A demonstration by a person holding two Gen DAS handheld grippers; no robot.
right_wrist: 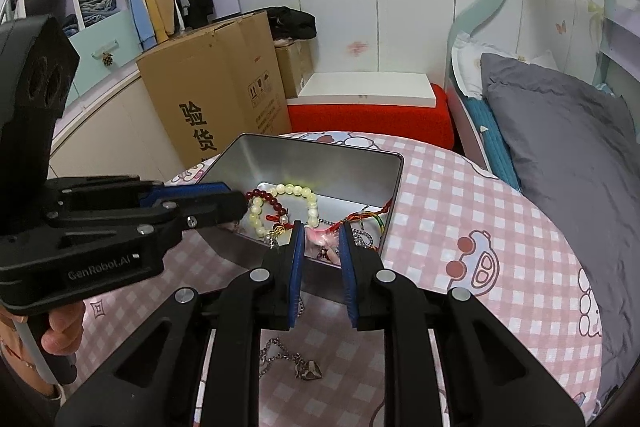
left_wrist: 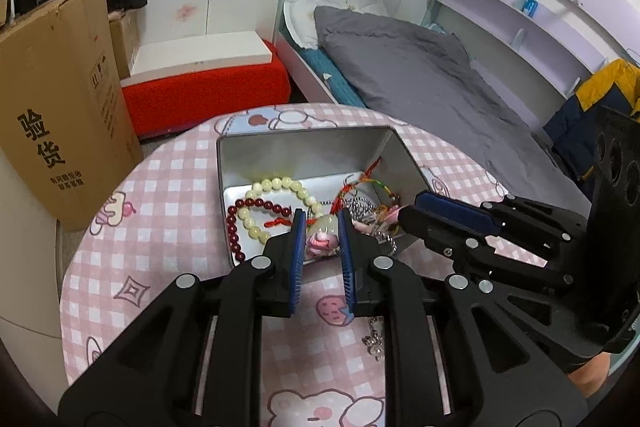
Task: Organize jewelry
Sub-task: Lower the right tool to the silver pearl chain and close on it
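A silver tin box (left_wrist: 240, 163) (right_wrist: 280, 155) stands on the round pink checked table. In it lie a pale yellow bead bracelet (left_wrist: 280, 185) (right_wrist: 298, 191), a dark red bead bracelet (left_wrist: 232, 227) (right_wrist: 264, 195), a multicoloured cord bracelet (left_wrist: 372, 185) (right_wrist: 368, 215), silver chain (left_wrist: 360, 209) and a pink charm (left_wrist: 322, 241) (right_wrist: 320, 237). My left gripper (left_wrist: 322, 223) (right_wrist: 236, 201) is open over the box's near edge. My right gripper (right_wrist: 320, 231) (left_wrist: 412, 207) is open at the box's right side. A silver chain necklace with a heart pendant (right_wrist: 308, 371) (left_wrist: 374, 341) lies on the table below the grippers.
The table (left_wrist: 160, 211) (right_wrist: 480, 227) has a rounded edge. A tall cardboard box (left_wrist: 60, 99) (right_wrist: 216, 87) stands to the left. A red stool with a white board (left_wrist: 208, 83) (right_wrist: 372, 111) is behind. A bed with grey bedding (left_wrist: 420, 75) (right_wrist: 560, 131) is to the right.
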